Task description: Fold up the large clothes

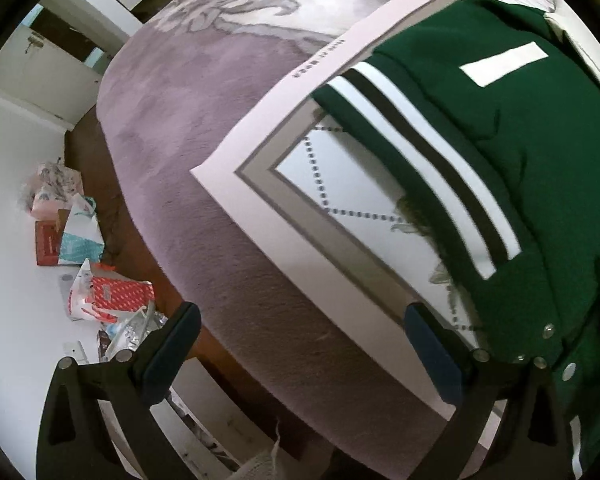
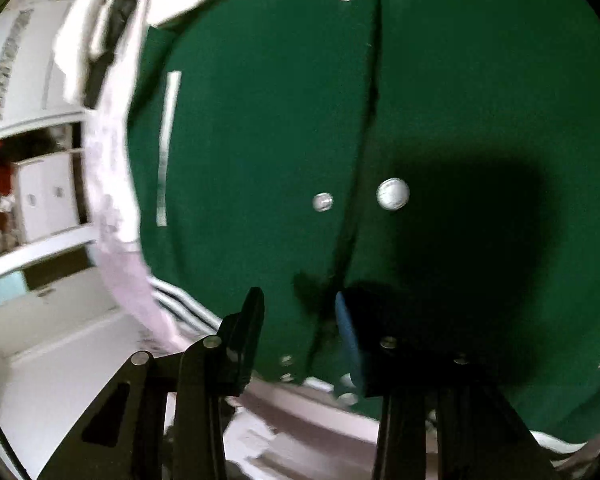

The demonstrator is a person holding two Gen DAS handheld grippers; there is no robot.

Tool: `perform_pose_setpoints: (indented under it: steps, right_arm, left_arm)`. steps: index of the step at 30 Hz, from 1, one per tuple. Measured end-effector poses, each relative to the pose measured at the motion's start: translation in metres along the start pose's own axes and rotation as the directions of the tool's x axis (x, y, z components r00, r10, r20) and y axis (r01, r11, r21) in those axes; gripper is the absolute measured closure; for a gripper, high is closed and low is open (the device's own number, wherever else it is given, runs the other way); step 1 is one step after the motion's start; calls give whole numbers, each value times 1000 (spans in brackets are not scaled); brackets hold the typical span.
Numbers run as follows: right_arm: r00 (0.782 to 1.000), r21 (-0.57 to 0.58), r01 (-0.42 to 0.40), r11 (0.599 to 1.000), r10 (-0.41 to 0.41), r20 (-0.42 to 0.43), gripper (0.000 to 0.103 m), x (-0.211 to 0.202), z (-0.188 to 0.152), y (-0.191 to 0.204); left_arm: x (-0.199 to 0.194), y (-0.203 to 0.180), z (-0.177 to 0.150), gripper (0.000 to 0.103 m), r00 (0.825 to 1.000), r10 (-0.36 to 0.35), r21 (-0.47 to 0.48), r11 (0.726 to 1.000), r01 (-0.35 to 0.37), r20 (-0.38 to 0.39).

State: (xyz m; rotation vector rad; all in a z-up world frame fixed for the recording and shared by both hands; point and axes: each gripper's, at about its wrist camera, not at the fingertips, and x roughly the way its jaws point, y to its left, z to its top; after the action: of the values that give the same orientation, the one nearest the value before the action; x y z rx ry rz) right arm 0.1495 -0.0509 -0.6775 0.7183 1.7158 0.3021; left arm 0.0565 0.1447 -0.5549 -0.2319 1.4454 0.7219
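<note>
1. While your left gripper (image 1: 300,344) hangs over the lilac blanket (image 1: 188,128), its jaws stand wide apart with nothing between them.
2. Just right of it, the jacket (image 1: 500,152) lies on a white mat (image 1: 340,184) with a grey border and dotted lines; that mat sits on the blanket.
3. You can see the sleeve's white and dark stripes (image 1: 420,148) running diagonally, a white pocket strip (image 1: 504,63) further up, and snaps (image 1: 548,332) near your right finger (image 1: 432,352).
4. Off to the far left, gift bags (image 1: 80,236) and wrapped packets sit scattered on a white surface.
5. Over on the other view, your right gripper (image 2: 298,328) is right down close over the jacket (image 2: 260,140), green filling nearly the whole frame.
6. Its jaws are parted, straddling the front placket seam (image 2: 364,128); whether the pads touch cloth, I can't tell.
7. Snaps (image 2: 393,194) sit either side of that seam, and a dark shadow spreads across the green on the right.
8. Left of the jacket, the picture is blurred: a pale cloth edge (image 2: 116,184), white cabinets (image 2: 44,204) beyond.
</note>
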Motion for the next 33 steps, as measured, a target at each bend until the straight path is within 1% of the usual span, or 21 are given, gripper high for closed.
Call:
perform_pose_setpoints:
  steps: [1, 3, 5, 6, 7, 10, 13, 14, 15, 16, 17, 19, 20, 21, 23, 25, 28, 29, 30, 31, 33]
  right_arm:
    - [1000, 12, 3, 1000, -3, -5, 63, 2, -1, -4]
    - [999, 59, 16, 998, -13, -53, 64, 23, 3, -20]
    - [997, 114, -44, 993, 51, -66, 65, 33, 7, -37]
    - [996, 120, -59, 991, 66, -57, 75, 33, 8, -38]
    - [997, 112, -58, 992, 63, -38, 97, 28, 8, -38]
    - [999, 16, -17, 1000, 17, 28, 97, 5, -1, -24]
    - [994, -82, 71, 994, -63, 91, 98, -26, -11, -9]
    - [991, -105, 94, 990, -83, 105, 98, -37, -10, -16]
    - [987, -118, 140, 983, -129, 94, 97, -35, -8, -19]
    - [982, -93, 183, 979, -178, 61, 97, -29, -4, -31]
    - [986, -45, 168, 985, -168, -1, 97, -23, 1, -45]
    - [993, 18, 107, 994, -106, -55, 93, -27, 10, -65]
    - [994, 31, 85, 996, -83, -73, 85, -36, 11, -68]
    - [994, 26, 89, 996, -87, -69, 70, -42, 10, -69]
    - [995, 14, 100, 995, -100, -24, 53, -72, 4, -75]
    - [994, 25, 105, 994, -106, 27, 51, -107, -7, -90]
    - [979, 87, 175, 981, -183, 91, 51, -157, -26, -130]
    - [972, 122, 196, 973, -209, 110, 50, -172, -33, -145]
    - [964, 157, 214, 964, -235, 127, 50, -185, -40, -164]
    - [954, 187, 238, 953, -265, 138, 50, -197, -42, -188]
    - [933, 240, 289, 927, -329, 147, 50, -202, -39, -218]
  left_arm:
    - [2, 0, 1, 0, 1000, 6, -1, 1000, -6, -2]
    - [7, -1, 5, 0, 1000, 13, -6, 1000, -13, 0]
    - [11, -4, 9, 0, 1000, 22, -2, 1000, -22, 6]
    - [12, -5, 12, 0, 1000, 23, 0, 1000, -23, 7]
    - [12, -6, 14, 0, 1000, 22, 2, 1000, -22, 11]
    - [2, -6, 19, 0, 1000, 10, 4, 1000, -10, 28]
    - [-17, -4, 22, 0, 998, -13, 2, 1000, 13, 62]
    - [-21, -5, 22, 0, 997, -17, 6, 1000, 17, 70]
    - [-26, -8, 23, 0, 997, -22, 14, 1000, 21, 81]
    - [-28, -12, 24, 0, 996, -24, 26, 999, 22, 88]
    - [-28, -17, 25, 0, 996, -23, 38, 999, 19, 90]
    - [-29, -28, 27, 0, 996, -32, 65, 998, 26, 87]
    - [-30, -32, 28, 0, 995, -38, 73, 997, 32, 90]
    - [-33, -36, 30, 0, 994, -42, 86, 996, 34, 96]
    - [-39, -49, 30, 0, 992, -49, 119, 992, 35, 117]
    - [-44, -63, 29, 0, 990, -62, 156, 987, 41, 131]
    - [-36, -93, 21, 0, 988, -94, 231, 971, 63, 124]
    - [-29, -104, 18, 0, 990, -84, 257, 965, 52, 115]
    - [-19, -116, 14, 0, 993, -51, 288, 957, 18, 108]
    - [-13, -122, 12, 0, 991, -23, 303, 953, -18, 131]
    - [-12, -125, 12, 0, 988, -16, 313, 949, -33, 154]
